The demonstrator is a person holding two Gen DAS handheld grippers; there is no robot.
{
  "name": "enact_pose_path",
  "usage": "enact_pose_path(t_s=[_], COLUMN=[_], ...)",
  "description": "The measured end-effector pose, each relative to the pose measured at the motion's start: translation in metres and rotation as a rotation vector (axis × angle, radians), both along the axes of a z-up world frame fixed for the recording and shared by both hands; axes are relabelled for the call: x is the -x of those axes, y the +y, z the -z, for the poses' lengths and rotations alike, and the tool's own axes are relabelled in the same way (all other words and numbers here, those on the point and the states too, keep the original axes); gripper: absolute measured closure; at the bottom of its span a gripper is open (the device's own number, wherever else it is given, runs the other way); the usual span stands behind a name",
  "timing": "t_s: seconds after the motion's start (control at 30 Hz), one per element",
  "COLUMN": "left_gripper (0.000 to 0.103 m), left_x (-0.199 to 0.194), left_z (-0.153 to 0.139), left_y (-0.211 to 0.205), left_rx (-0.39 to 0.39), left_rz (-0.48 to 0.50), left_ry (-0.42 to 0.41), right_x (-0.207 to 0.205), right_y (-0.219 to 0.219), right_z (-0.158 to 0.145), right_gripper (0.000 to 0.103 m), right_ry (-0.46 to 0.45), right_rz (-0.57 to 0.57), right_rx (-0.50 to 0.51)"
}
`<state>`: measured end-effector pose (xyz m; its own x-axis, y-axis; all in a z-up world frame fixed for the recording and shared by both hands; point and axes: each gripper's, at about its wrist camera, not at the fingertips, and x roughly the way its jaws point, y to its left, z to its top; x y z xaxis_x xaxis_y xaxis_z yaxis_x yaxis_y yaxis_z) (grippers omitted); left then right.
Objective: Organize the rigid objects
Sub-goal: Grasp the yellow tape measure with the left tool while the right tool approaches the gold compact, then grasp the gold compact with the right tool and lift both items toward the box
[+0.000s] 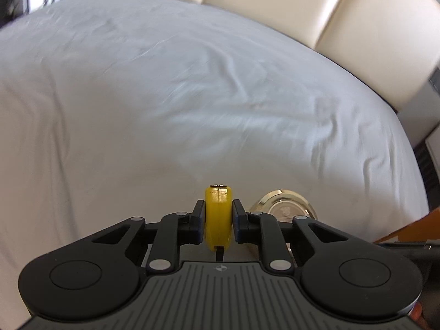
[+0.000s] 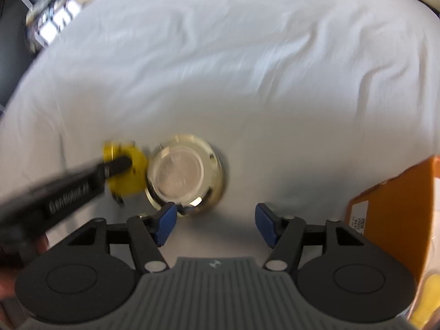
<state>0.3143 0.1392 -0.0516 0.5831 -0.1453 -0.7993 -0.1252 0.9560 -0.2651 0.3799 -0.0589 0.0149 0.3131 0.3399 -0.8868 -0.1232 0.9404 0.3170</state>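
Left gripper (image 1: 218,221) clamps one yellow disc (image 1: 218,214); right gripper (image 2: 214,224) gapes empty; only its view shows one orange box (image 2: 398,209) beside one gold lid (image 2: 184,173).

Tape measure (image 1: 218,217) between the left gripper's (image 1: 218,221) pads above the bed sheet (image 1: 165,96), round metal lid (image 2: 183,172) on the sheet just right of it, cardboard box (image 2: 398,211) at the sheet's right edge, headboard cushions (image 1: 275,2) behind.
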Motion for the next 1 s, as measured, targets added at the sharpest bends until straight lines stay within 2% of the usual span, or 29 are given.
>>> enact_pose_path(t_s=[0.1,0.23,0.3,0.47,0.57,0.63,0.7,0.77,0.9,1.0], left_gripper=[0.082,0.082,0.082,0.082,0.082,0.082,0.082,0.082,0.082,0.082], left_x=[0.001,0.0,-0.001,-0.003,-0.003,-0.002,-0.002,-0.002,0.004,0.015], left_z=[0.002,0.002,0.001,0.005,0.005,0.006,0.007,0.007,0.001,-0.007], left_y=[0.007,0.002,0.002,0.013,0.016,0.018,0.021,0.023,0.02,0.015], left_rx=[0.022,-0.004,-0.006,0.063,0.082,0.094,0.108,0.116,0.101,0.104], left_rz=[-0.023,-0.011,-0.012,-0.057,-0.067,-0.071,-0.073,-0.072,-0.063,-0.022], left_ry=[0.011,0.004,0.007,0.027,0.031,0.033,0.032,0.028,0.005,-0.033], right_x=[-0.005,-0.016,-0.019,-0.023,-0.022,-0.021,-0.017,-0.009,0.01,0.028], right_y=[0.0,0.009,0.011,0.021,0.027,0.03,0.034,0.035,0.04,0.034], right_z=[-0.004,0.011,0.024,0.031,0.032,0.03,0.021,0.006,-0.018,-0.031], right_gripper=[0.033,0.039,0.029,0.029,0.042,0.045,0.059,0.068,0.074,0.075], right_ry=[-0.028,0.017,0.065,0.041,0.016,0.01,-0.039,-0.102,-0.158,-0.19], right_rz=[0.028,0.043,0.045,0.0,-0.001,0.007,-0.008,-0.051,-0.123,-0.149], right_rx=[-0.027,-0.005,-0.046,-0.054,-0.086,-0.078,-0.055,-0.054,-0.007,0.007])
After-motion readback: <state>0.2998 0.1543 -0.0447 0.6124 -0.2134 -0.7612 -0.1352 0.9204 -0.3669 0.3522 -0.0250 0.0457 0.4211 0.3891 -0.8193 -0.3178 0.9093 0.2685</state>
